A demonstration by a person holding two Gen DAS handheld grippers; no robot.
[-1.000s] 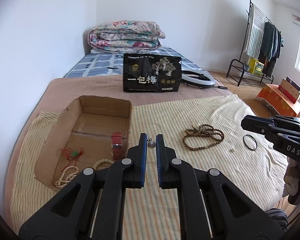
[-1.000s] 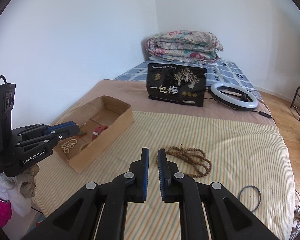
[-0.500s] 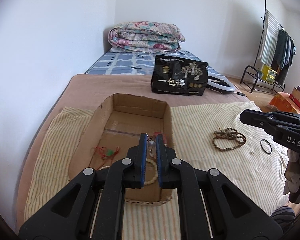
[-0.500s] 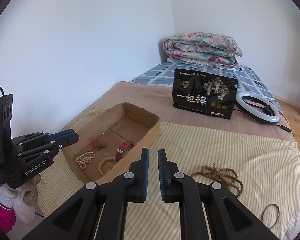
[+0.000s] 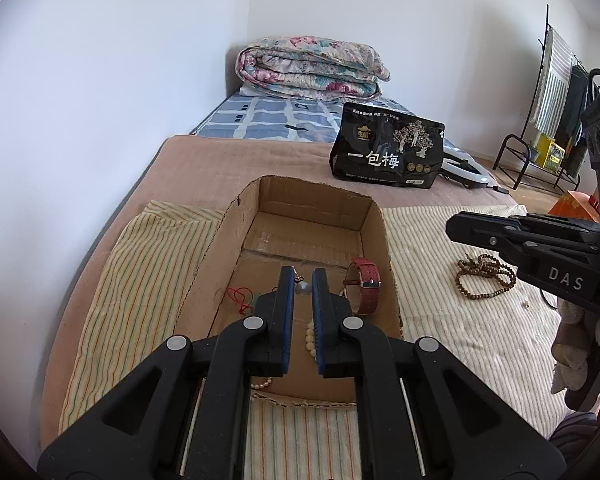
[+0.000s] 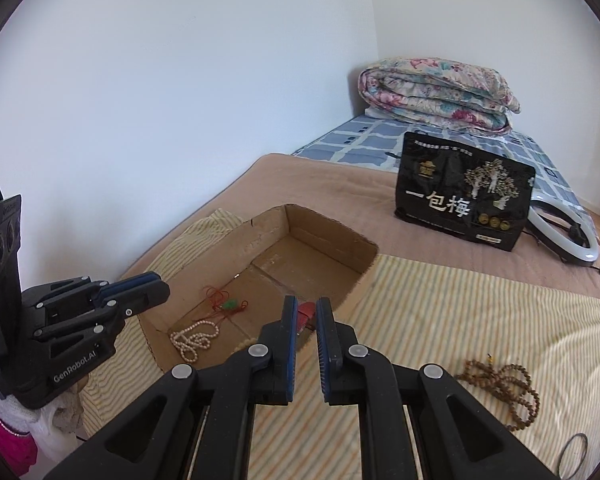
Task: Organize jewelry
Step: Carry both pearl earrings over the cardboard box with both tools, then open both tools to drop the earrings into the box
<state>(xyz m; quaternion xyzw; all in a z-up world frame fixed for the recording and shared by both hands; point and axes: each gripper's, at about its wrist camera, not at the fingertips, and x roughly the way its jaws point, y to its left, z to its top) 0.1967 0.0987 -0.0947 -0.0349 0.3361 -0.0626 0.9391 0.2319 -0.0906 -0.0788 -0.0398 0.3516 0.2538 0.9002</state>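
My left gripper [image 5: 303, 276] hangs over the open cardboard box [image 5: 392, 264], shut on a small earring [image 5: 302, 287] with a grey bead. In the box lie a red-strapped watch [image 5: 366, 286], a red cord with a green bead [image 6: 226, 304], a pearl necklace [image 6: 192, 340] and a cream bead bracelet [image 5: 310, 338]. My right gripper [image 6: 306, 308] is shut with nothing in it, above the box's near right corner. A brown bead necklace [image 6: 504, 392] and a black ring [image 6: 574, 456] lie on the striped cloth to the right.
The box stands on a striped cloth [image 5: 148, 272] over a bed with a brown blanket. Behind it are a black printed bag [image 5: 388, 156], a ring light [image 6: 564, 236] and a folded floral quilt [image 5: 312, 68]. A white wall runs along the left; a clothes rack [image 5: 552, 80] stands far right.
Both grippers have swung left. The left one, still holding the earring, went from above the striped cloth to above the box; the right one went from the brown beads to the box's corner.
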